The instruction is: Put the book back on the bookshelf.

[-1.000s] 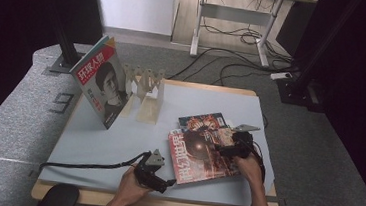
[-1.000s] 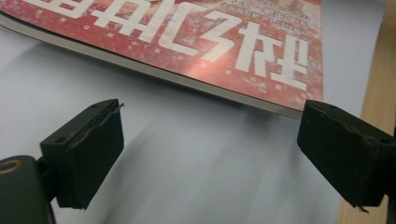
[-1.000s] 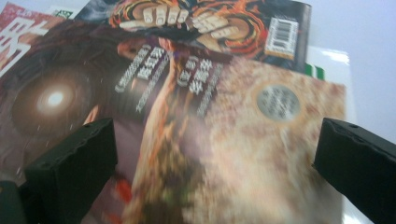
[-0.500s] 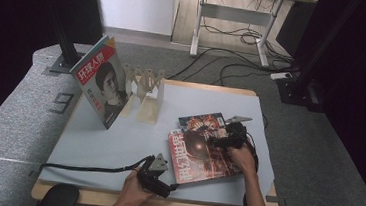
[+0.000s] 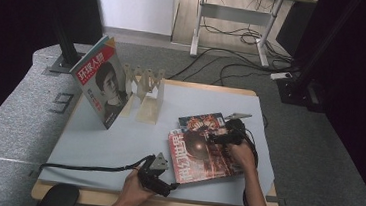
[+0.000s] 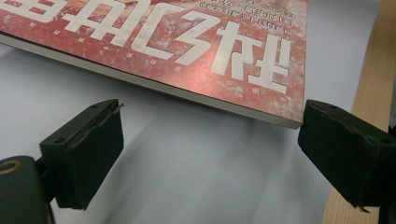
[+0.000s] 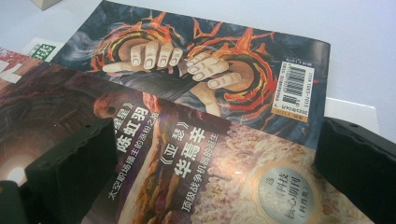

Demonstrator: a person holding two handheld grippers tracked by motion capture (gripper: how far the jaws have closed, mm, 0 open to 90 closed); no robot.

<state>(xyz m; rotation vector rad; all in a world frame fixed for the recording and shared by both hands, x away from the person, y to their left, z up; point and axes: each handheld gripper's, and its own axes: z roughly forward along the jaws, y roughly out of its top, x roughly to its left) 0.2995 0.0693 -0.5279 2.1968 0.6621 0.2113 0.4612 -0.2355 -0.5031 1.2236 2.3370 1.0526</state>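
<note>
Under red magazine (image 5: 201,155), second magazine (image 5: 200,120) (half hidden)

Top glossy red magazine (image 5: 201,157) had white block lettering on mottled red, dark sphere artwork. Flat dark book underneath (image 7: 210,74) showed orange-red flame swirls, white barcode label. Tabletop sheet (image 5: 117,142) was plain pale blue.

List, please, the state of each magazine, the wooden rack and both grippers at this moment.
Red magazine: closed, lying flat on top of the stack, held by neither gripper.
Dark magazine: closed, flat, partly covered by the red one.
Portrait magazine: closed, standing, leaning at the rack's end.
Wooden rack: upright, other slots empty.
Left gripper: open, at the red magazine's corner.
Right gripper: open, above the stack.
</note>
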